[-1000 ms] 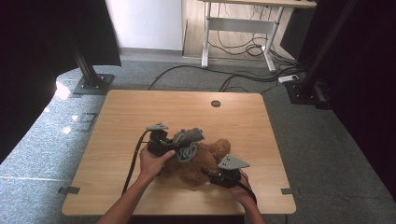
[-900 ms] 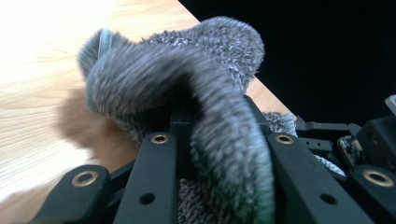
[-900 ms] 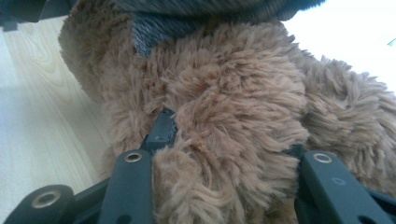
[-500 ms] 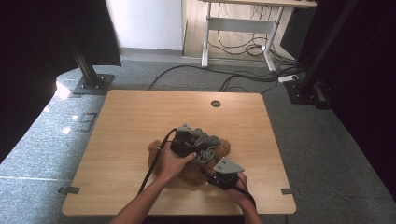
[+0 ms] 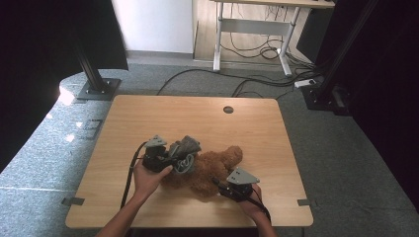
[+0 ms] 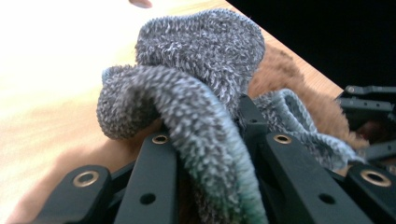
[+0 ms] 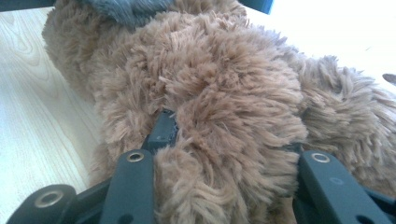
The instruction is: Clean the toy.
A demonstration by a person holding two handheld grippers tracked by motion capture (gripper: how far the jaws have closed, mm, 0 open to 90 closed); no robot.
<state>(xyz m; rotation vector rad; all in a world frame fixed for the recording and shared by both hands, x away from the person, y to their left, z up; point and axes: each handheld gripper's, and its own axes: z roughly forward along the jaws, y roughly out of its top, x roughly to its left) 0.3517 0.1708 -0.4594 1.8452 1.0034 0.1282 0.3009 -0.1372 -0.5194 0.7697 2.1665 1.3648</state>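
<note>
A shaggy brown teddy bear (image 5: 210, 170) is seen lying on the wooden tabletop (image 5: 197, 118), between the two tools. A fold of its long fur is pinched by the right tool (image 5: 223, 188). A grey terry-knit sock (image 6: 196, 88), looped and crumpled, is clamped by the left tool (image 5: 174, 160) and draped just above the bear.

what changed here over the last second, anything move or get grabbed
The left gripper, holding the grey knitted cloth throughout, swung right over the brown teddy bear half a second ago and has since come back left, to the bear's left end. The right gripper stayed clamped on the bear's near side, and the bear kept its place on the wooden table.
</note>
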